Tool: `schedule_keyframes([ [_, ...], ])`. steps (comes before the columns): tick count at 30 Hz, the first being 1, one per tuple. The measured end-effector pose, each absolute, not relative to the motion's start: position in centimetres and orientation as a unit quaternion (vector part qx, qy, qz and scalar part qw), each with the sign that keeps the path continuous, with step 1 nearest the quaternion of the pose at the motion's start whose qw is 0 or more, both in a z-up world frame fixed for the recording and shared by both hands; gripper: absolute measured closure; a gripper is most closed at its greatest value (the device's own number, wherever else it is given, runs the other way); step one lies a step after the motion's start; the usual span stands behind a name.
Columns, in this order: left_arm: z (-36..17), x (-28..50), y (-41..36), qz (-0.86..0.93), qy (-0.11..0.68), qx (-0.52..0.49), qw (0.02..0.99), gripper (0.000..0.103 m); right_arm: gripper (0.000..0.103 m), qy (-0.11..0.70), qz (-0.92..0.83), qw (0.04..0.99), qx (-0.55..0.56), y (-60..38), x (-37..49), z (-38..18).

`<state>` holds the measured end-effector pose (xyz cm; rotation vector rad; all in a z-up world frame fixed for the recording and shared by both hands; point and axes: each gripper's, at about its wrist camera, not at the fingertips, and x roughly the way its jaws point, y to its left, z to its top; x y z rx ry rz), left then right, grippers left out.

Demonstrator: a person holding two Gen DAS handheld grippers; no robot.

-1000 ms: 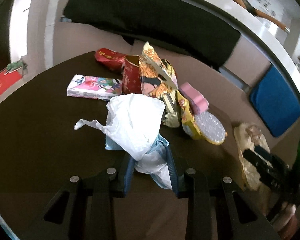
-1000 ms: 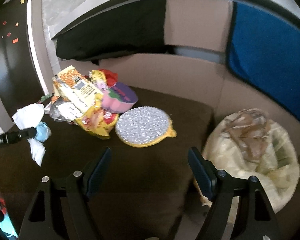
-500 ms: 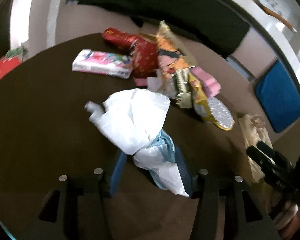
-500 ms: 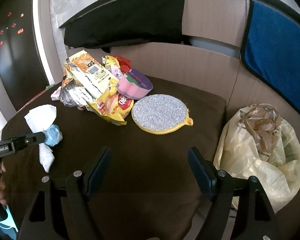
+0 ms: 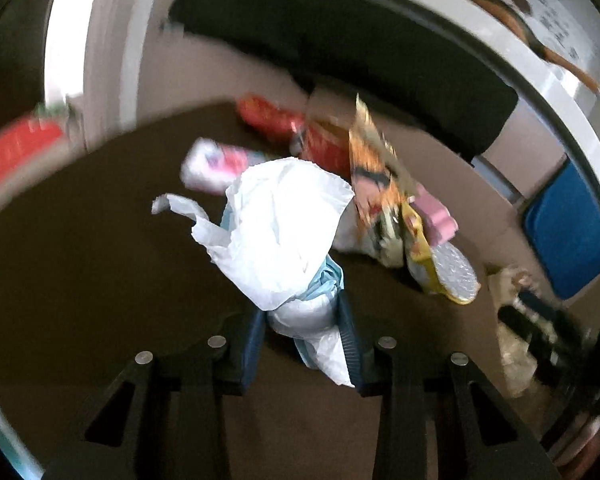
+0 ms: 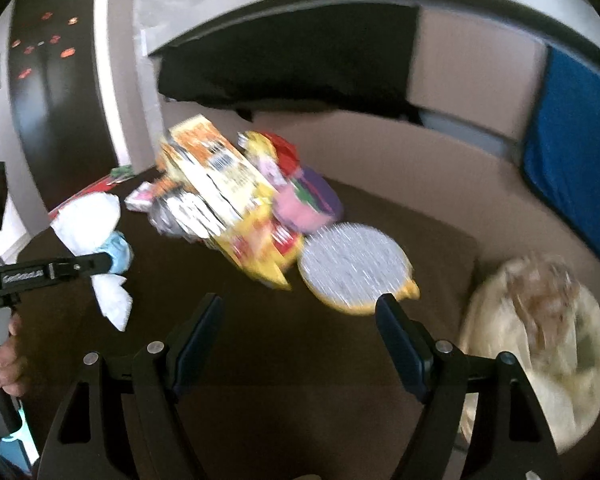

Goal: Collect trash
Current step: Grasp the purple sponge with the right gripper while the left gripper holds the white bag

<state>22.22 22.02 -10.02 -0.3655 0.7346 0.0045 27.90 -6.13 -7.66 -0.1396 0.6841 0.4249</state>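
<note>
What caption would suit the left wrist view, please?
Left gripper clamps crumpled white-and-blue tissue wad above dark brown table.

On the tabletop [image 6: 340, 360] a heap of snack wrappers [image 6: 228, 208] lies toward the far left, with a round lid [image 6: 354, 266] touching its right edge. The crumpled tissue [image 5: 284, 236] sits between the fingers of the left hand-held gripper [image 5: 304, 340], left of the heap. A full trash bag [image 6: 540, 340] stands beyond the tabletop's right edge. Behind runs a sofa [image 6: 420, 152].
</note>
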Motion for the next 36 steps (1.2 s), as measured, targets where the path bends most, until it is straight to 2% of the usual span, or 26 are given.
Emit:
schedule_keyframes([
  [7,-8.5,20.5,23.8,0.006,0.338,-0.149,0.929,0.067,0.028,0.307,0.213,0.926,-0.055,-4.1,32.8,-5.7],
  [14,-9.4,20.9,24.0,-0.02,0.35,-0.169,0.921,0.067,0.028,0.39,0.198,0.897,0.073,-5.1,43.2,-8.3],
  [19,-9.4,21.4,23.6,-0.015,0.343,-0.145,0.928,0.067,0.028,0.43,0.192,0.873,0.124,-5.4,46.6,-11.3],
  [22,-9.6,22.0,23.1,-0.017,0.344,-0.145,0.927,0.067,0.028,0.445,0.206,0.861,0.134,-4.9,46.7,-12.5],
  [24,-9.8,22.3,22.9,-0.019,0.349,-0.149,0.925,0.067,0.034,0.455,0.214,0.856,0.119,-4.1,46.6,-13.1],
  [26,-10.1,22.5,22.7,-0.02,0.352,-0.149,0.924,0.067,0.036,0.448,0.216,0.862,0.096,-3.7,45.8,-13.0],
  [36,-8.9,23.4,20.2,-0.03,0.345,-0.135,0.928,0.067,0.038,0.363,0.209,0.908,0.022,-5.7,39.0,-7.2],
])
